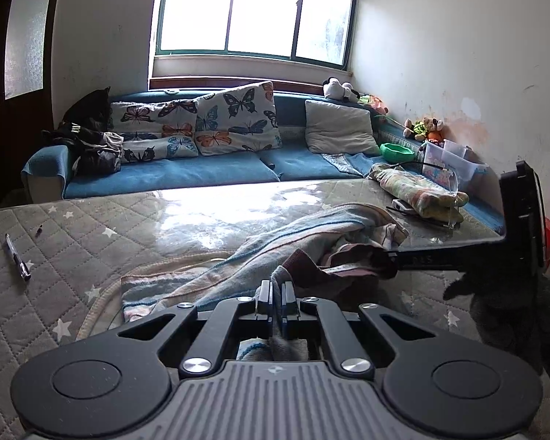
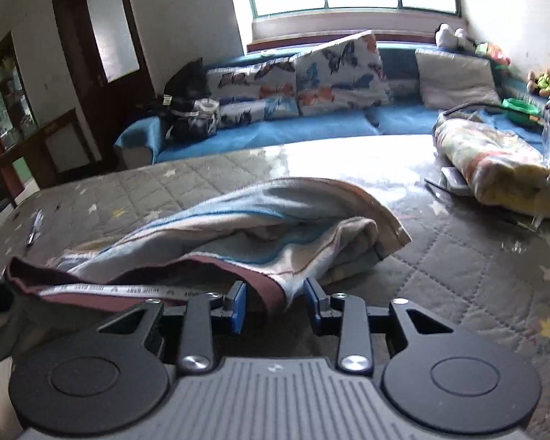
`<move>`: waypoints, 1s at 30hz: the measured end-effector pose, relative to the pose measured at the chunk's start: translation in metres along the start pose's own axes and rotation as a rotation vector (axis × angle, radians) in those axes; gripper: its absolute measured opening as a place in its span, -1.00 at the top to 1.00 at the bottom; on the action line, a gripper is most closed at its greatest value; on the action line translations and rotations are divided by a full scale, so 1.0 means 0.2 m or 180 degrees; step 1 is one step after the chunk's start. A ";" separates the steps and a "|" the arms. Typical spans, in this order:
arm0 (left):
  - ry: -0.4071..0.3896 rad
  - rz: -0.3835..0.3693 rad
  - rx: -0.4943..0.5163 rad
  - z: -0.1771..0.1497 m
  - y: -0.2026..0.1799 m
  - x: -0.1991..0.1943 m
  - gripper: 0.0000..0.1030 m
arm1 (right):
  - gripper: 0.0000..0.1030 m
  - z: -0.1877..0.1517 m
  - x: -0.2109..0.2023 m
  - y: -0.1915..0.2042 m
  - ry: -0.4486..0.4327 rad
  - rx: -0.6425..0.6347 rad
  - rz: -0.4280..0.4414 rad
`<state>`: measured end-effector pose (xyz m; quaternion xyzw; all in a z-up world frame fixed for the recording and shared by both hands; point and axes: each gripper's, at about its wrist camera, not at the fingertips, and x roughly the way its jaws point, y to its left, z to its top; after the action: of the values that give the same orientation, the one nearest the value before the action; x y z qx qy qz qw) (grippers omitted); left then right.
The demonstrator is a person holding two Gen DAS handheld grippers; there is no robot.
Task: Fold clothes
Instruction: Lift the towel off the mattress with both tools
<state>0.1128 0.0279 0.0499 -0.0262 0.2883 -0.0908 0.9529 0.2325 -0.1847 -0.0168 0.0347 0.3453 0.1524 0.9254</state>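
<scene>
- Jaws of the left gripper [image 1: 276, 295], lower centre of the left wrist view: together, clamped on a fold of the striped garment [image 1: 238, 256]; cloth passes between the pads and shows again behind them, bunched against the gripper body.
- Jaws of the right gripper [image 2: 275, 302], lower centre of the right wrist view: apart, blue pads [image 2: 238, 306] visible on both sides. A maroon-edged fold of the garment [image 2: 267, 220] hangs down between them; no pad is seen pressing on it.
- Garment: pale blue, cream and grey stripes with a maroon band and a printed white tape along that band. It lies crumpled at centre frame in both views, on the quilted grey star-print cover [image 1: 91, 242], partly lifted at the near edge.
- Right gripper also appears in the left wrist view at right centre [image 1: 392, 256], its tips at the maroon edge of the garment; a dark gloved hand [image 1: 502, 304] holds it.
- Pen [image 1: 17, 256] lies at left edge of the left wrist view, well apart from the garment.
- Folded floral cloth [image 2: 495, 161] sits at right in the right wrist view, on the far side of the cover, apart from the garment.
- Background, upper half: blue sofa [image 1: 172, 174] with butterfly cushions [image 1: 234, 117] under a bright window [image 1: 256, 11].
- Right wrist view is slightly blurred.
</scene>
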 end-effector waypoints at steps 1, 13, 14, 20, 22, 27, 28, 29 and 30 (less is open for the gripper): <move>0.0019 -0.0005 0.0005 -0.01 0.00 0.00 0.91 | 0.68 0.00 0.01 0.01 -0.0031 -0.0012 -0.0044; 0.0003 0.0137 0.0567 -0.26 -0.18 -0.09 0.05 | 0.96 0.14 -0.16 0.12 -0.0292 -0.0393 -0.0158; -0.0006 0.0144 0.0620 -0.28 -0.19 -0.10 0.05 | 0.96 0.15 -0.18 0.13 -0.0300 -0.0415 -0.0161; 0.0030 0.0143 0.0737 -0.38 -0.24 -0.10 -0.04 | 0.96 0.22 -0.30 0.19 -0.0364 -0.0563 -0.0191; 0.0054 0.0094 0.0779 -0.40 -0.27 -0.09 -0.04 | 0.96 0.22 -0.33 0.20 -0.0372 -0.0599 -0.0204; -0.0094 0.0199 0.1127 -0.44 -0.39 -0.09 -0.04 | 0.96 0.23 -0.39 0.21 -0.0401 -0.0612 -0.0201; -0.0103 0.0258 0.1117 -0.44 -0.40 -0.08 -0.04 | 0.96 0.23 -0.40 0.22 -0.0417 -0.0631 -0.0202; -0.0100 0.0312 0.1058 -0.44 -0.39 -0.08 -0.04 | 0.96 0.23 -0.42 0.22 -0.0434 -0.0658 -0.0209; -0.0099 0.0380 0.1002 -0.44 -0.38 -0.07 -0.04 | 0.96 0.24 -0.44 0.23 -0.0444 -0.0676 -0.0211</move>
<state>0.0398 -0.0437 -0.0086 0.1392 0.2568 -0.0777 0.9532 0.1886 -0.1662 0.0820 -0.0645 0.2630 0.1546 0.9502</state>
